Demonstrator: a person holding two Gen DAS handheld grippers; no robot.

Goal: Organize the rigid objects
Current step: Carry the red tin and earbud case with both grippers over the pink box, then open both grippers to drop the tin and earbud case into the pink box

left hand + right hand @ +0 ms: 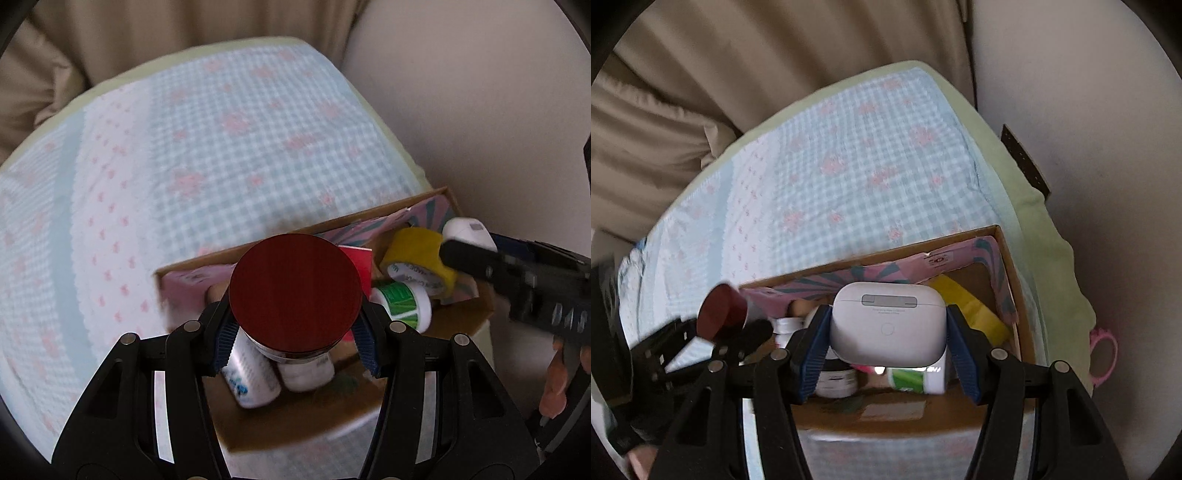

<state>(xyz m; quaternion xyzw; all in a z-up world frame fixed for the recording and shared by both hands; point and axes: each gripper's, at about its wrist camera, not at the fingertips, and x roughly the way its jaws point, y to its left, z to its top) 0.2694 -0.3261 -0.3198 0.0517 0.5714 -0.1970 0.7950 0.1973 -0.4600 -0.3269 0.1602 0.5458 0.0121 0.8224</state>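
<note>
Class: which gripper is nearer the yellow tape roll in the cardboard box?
Right. The right gripper, holding a white earbud case, hangs beside the yellow tape roll; the left gripper hangs over the cardboard box's far end.

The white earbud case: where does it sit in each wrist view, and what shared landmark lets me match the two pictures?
Left wrist view: the white earbud case is at the right edge, held at the tip of the right gripper, over the box's far right corner.
Right wrist view: the case is lower centre, clamped between the blue pads.
Shared landmark: the yellow tape roll inside the cardboard box.
</note>
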